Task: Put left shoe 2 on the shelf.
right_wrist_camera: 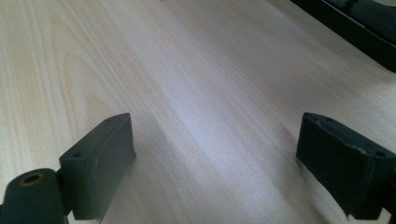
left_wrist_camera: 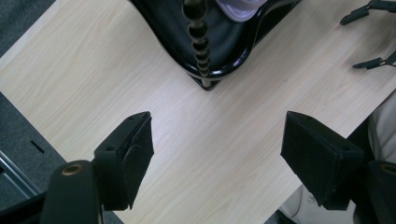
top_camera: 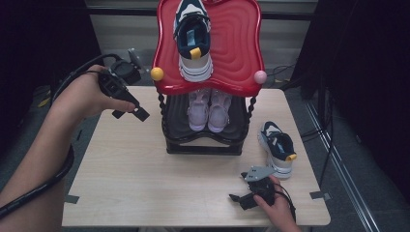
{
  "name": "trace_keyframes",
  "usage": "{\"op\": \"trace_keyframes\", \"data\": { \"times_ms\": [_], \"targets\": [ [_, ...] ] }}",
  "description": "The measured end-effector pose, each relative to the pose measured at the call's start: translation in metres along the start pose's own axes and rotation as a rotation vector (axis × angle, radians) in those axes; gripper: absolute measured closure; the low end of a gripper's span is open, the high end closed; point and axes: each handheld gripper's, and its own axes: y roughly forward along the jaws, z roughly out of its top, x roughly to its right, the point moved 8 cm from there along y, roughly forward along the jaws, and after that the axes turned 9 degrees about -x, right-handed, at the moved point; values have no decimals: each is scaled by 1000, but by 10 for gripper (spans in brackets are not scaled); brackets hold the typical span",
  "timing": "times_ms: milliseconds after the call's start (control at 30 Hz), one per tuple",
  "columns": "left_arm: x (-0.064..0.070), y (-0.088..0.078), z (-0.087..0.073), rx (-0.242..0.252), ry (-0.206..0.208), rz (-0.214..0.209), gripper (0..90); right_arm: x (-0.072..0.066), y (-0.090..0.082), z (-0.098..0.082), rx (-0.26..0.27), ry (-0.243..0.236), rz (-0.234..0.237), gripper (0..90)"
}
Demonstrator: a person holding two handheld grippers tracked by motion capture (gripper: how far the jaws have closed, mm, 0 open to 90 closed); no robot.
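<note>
A two-tier shoe rack stands at the back middle of the table, with a red top shelf (top_camera: 237, 43) and a black lower shelf (top_camera: 203, 137). One navy and white sneaker (top_camera: 194, 38) lies on the red shelf. A pair of lilac sneakers (top_camera: 209, 110) sits on the lower shelf. A second navy and white sneaker (top_camera: 279, 147) rests on the table to the right of the rack. My left gripper (top_camera: 129, 112) hangs open above the table, left of the rack. My right gripper (top_camera: 237, 187) is open and empty, low near the front right edge.
In the left gripper view the jaws (left_wrist_camera: 217, 149) look down on bare wood, with the rack's beaded post (left_wrist_camera: 198, 42) and black shelf corner ahead. The right gripper (right_wrist_camera: 215, 140) faces bare tabletop (right_wrist_camera: 187, 93), the rack's base (right_wrist_camera: 355, 28) at far right. Dark floor surrounds the table.
</note>
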Motion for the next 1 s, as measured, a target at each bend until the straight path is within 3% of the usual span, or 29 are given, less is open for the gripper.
{"op": "trace_keyframes", "data": {
  "times_ms": [333,433,1000],
  "targets": [
    [-3,20,-15,0,-24,-12,248,0,0,0,0,0,0,107],
    [-3,26,-19,-14,-13,-3,248,0,0,0,3,1,0,107],
    [2,70,-36,-25,-25,-43,248,0,0,0,4,-1,-1,107]
  ]
}}
